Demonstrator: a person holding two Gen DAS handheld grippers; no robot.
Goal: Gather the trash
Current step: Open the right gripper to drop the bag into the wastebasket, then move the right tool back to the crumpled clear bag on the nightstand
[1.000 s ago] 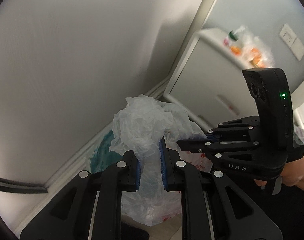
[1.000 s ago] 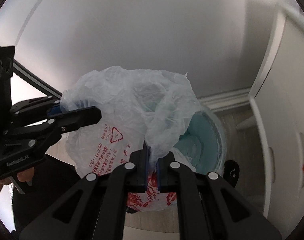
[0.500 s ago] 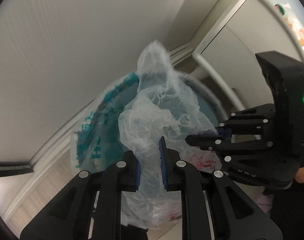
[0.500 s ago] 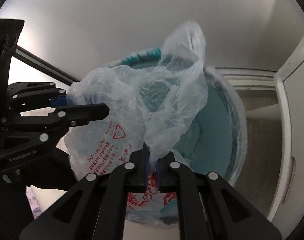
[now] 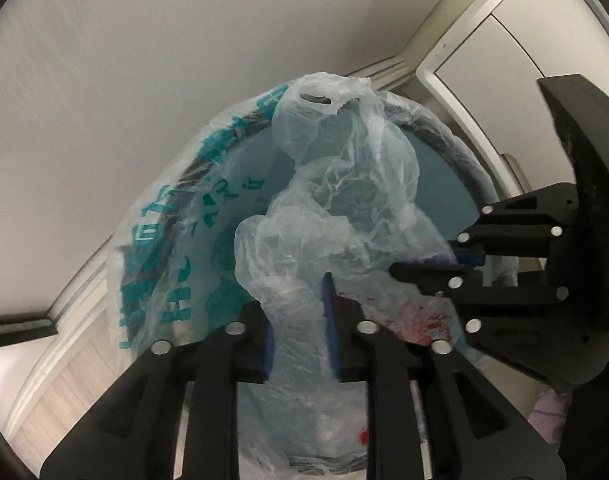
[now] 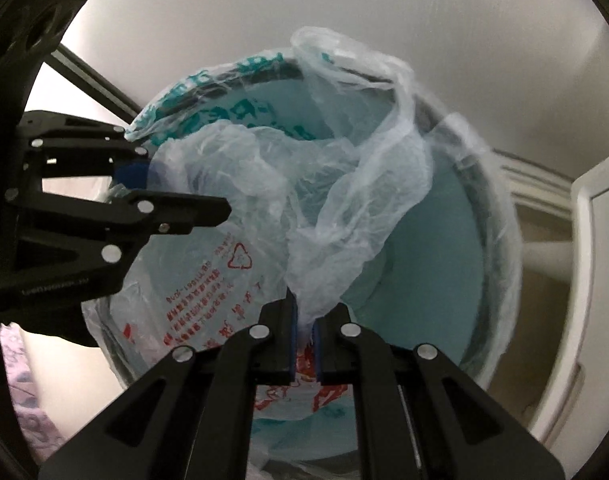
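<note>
Left wrist view: the crumpled plastic bag (image 5: 344,216) is now seen directly over the mouth of the lined bin (image 5: 160,216), where a second ago it was held up against the bare wall (image 5: 124,60) with only a sliver of the bin in sight. The jaws of the left gripper (image 5: 300,328) are opening; a twisted strand of the bag's film is still seen between the blue pads (image 5: 331,328), though a firm press can no longer be made out on the left pad. Judged from this, the drop into the bin is being started on this side. The right gripper (image 5: 432,270) is seen at the right edge, its tips buried in the bag's far fold.

Right wrist view: the bag (image 6: 288,208) is shown lower than before, now filling the bin's opening, and the bin's liner (image 6: 192,92), printed in teal characters, is folded over the dark rim. The right gripper (image 6: 303,340) is clamped tight on a pinched corner of the film, its pads nearly together. The left gripper (image 6: 224,210) is seen at the left, its fingers parted around the bag's other edge.

Contents: the bag carries red printing and a recycling mark, and what it holds cannot be told through the creased film. The bin's teal interior appears otherwise largely bare. A white cabinet door (image 6: 600,280) stands just beside the bin.
</note>
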